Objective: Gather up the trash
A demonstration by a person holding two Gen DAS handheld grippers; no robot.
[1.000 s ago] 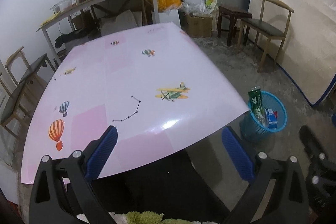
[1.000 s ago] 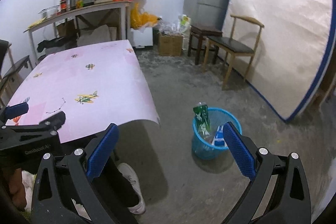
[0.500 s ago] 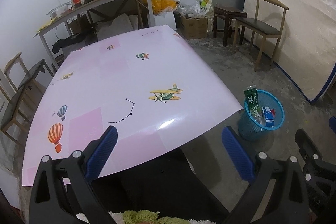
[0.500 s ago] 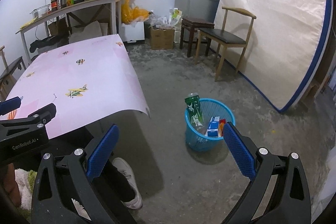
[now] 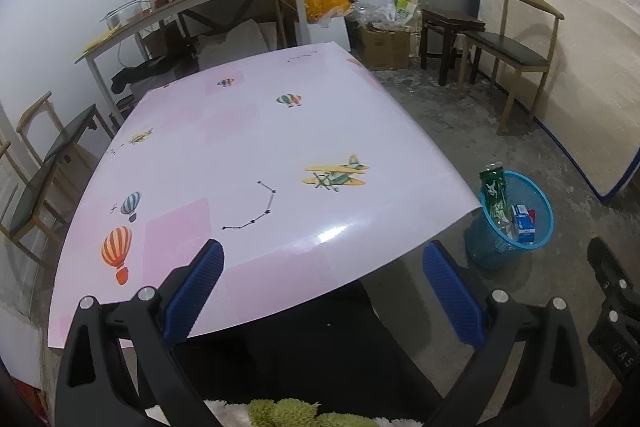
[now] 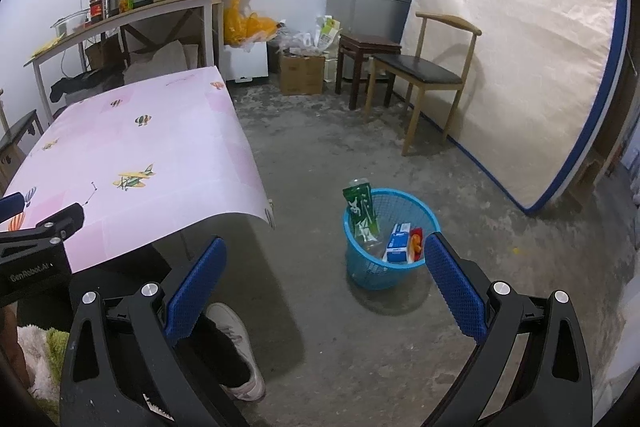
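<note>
Left gripper, black frame with blue ribbed pads: jaws spread wide, nothing between them, held over the near edge of the pink vinyl-covered table printed with balloons and aeroplanes. Right gripper, same make: jaws likewise spread and empty, held above bare concrete floor beside the table's corner. Round blue plastic mesh wastebasket: stands on the floor just off that corner, holding a tall green carton leaning on its rim, a blue-and-white box and a small red-orange wrapper. Table top shows no loose trash; the task appears at or near its finish. Judgement: scan the floor and table edges before stopping; approach any remaining piece from above. Clearance: open floor around the basket; wooden chair with dark seat well apart; person's white shoe below the right gripper.
</note>
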